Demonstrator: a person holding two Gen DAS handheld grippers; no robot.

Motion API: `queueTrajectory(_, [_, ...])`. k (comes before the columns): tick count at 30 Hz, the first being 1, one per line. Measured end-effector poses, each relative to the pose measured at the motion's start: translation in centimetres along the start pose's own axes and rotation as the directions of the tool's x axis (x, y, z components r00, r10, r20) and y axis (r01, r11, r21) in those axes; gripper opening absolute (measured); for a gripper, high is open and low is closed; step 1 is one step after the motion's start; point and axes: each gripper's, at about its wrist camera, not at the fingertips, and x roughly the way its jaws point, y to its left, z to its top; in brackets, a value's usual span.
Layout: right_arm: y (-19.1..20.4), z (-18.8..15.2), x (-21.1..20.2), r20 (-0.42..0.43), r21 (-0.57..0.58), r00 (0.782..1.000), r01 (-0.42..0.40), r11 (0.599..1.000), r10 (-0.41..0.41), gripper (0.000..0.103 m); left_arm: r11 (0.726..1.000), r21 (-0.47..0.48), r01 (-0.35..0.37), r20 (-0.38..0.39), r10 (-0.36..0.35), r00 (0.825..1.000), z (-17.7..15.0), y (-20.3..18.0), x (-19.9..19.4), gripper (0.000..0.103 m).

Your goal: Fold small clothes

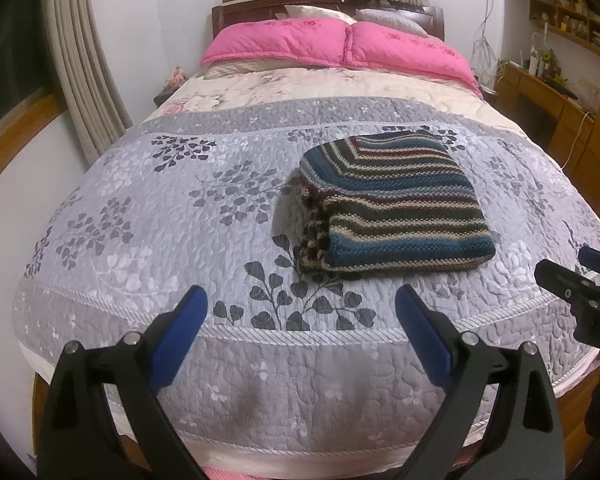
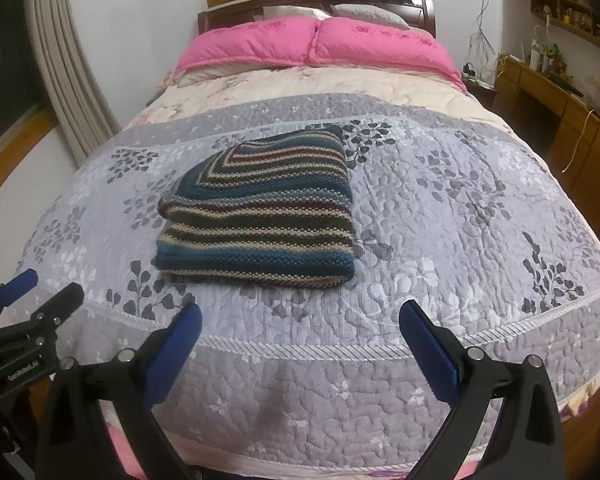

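We have both grippers hanging over the foot of the bed, and a good deal sits outside our sight: the fisheye rim swallows the corners in black, the lower edge of the mattress is cut off behind our own black arms, and the layers inside the folded sweater [image 1: 392,204] show only as a ragged stack at its left side, so we cannot tell how many folds it holds. The sweater, striped in blue, cream and dark red, lies as a neat block on the grey leaf-patterned quilt [image 1: 140,200], nearer the foot than the pink pillows [image 1: 332,42] at the headboard. Our left gripper [image 1: 300,312] spreads its blue fingers [image 1: 180,336] wide with nothing between them, short of the sweater and a little to its left. Our right gripper [image 2: 300,328] is just as wide apart and just as empty, the sweater ahead of it and leftward. Each gripper peeks into the other's view at the edge, partly cropped. On the right, wall shelves [image 1: 568,8] hold small items too blurred to name, and a wooden desk [image 1: 540,92] carries clutter we cannot make out either.
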Motion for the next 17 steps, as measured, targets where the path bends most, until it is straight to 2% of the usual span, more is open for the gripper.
queueTrajectory(17, [-0.13, 0.14, 0.16, -0.006, -0.006, 1.000, 0.026, 1.000, -0.026, 0.099, 1.000, -0.006, 0.001, -0.012, -0.001, 1.000, -0.29, 0.42, 0.55, 0.094])
